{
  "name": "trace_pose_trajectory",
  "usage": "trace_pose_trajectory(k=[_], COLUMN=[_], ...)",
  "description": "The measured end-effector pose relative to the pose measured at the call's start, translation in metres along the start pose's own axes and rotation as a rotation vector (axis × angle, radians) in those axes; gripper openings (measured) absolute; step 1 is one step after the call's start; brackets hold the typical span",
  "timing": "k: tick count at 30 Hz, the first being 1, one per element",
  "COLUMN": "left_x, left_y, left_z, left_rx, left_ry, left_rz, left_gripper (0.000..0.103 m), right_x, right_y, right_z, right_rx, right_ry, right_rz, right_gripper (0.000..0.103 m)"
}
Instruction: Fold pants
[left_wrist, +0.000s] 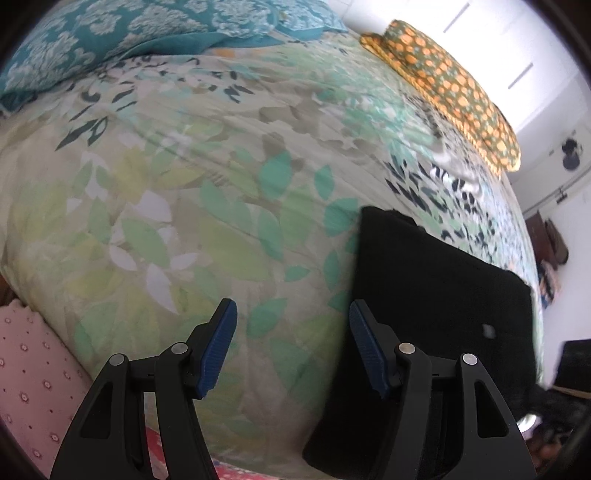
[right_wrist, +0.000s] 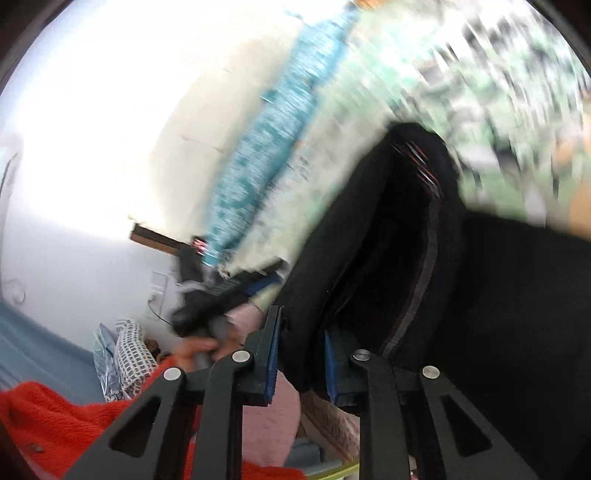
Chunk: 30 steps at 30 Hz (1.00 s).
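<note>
The black pants (left_wrist: 436, 295) lie folded on the leaf-patterned bedspread (left_wrist: 207, 192) at the right of the left wrist view. My left gripper (left_wrist: 291, 325) is open and empty, just left of the pants' edge. In the blurred right wrist view the pants (right_wrist: 399, 236) hang with a grey seam showing. My right gripper (right_wrist: 300, 347) is shut on a fold of the black fabric. The left gripper (right_wrist: 229, 291) shows there in a hand, to the left of the pants.
A teal patterned pillow (left_wrist: 110, 40) lies at the bed's head and an orange-dotted cushion (left_wrist: 454, 88) at the far right edge. A pink dotted cloth (left_wrist: 33, 376) sits at the left. A red fuzzy sleeve (right_wrist: 62, 424) shows at lower left.
</note>
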<state>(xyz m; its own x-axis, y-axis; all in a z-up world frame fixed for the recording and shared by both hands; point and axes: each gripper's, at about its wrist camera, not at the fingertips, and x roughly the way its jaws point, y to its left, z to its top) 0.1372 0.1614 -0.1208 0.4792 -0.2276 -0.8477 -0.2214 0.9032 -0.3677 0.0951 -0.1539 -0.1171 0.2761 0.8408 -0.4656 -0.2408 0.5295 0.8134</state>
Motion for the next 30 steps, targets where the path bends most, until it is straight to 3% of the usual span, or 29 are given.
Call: trace_pose_trajectory(k=[5, 9, 17, 21, 25, 27, 29, 30], left_x=[0.000, -0.001, -0.003, -0.006, -0.012, -0.014, -0.018, -0.020], left_y=[0.001, -0.009, -0.028, -0.036, -0.052, -0.061, -0.075, -0.081], left_z=[0.001, -0.002, -0.009, -0.012, -0.019, -0.022, -0.028, -0.031], left_rx=[-0.002, 0.042, 0.115, 0.146, 0.208, 0.243, 0.300, 0.326], left_ry=[0.002, 0.001, 0.005, 0.000, -0.009, -0.010, -0.012, -0.014], left_rz=[-0.008, -0.009, -0.017, -0.016, -0.018, -0.023, -0.030, -0.034], left_gripper=[0.065, 0.065, 0.065, 0.065, 0.065, 0.065, 0.065, 0.066], right_x=[-0.054, -0.095, -0.144, -0.145, -0.137, -0.131, -0.134, -0.133], right_y=[0.038, 0.044, -0.014, -0.046, -0.079, -0.106, -0.106, -0.097], right_z=[0.005, -0.003, -0.036, -0.060, -0.073, -0.085, -0.084, -0.079], right_rx=[-0.094, -0.118, 0.025, 0.106, 0.164, 0.261, 0.266, 0.221], right_ry=[-0.050, -0.085, -0.135, -0.113, -0.071, -0.073, -0.092, -0.079], right_rz=[-0.039, -0.113, -0.242, -0.285, -0.404, -0.414, -0.417, -0.466], right_gripper=[0.020, 0.020, 0.020, 0.021, 0.021, 0.021, 0.022, 0.024])
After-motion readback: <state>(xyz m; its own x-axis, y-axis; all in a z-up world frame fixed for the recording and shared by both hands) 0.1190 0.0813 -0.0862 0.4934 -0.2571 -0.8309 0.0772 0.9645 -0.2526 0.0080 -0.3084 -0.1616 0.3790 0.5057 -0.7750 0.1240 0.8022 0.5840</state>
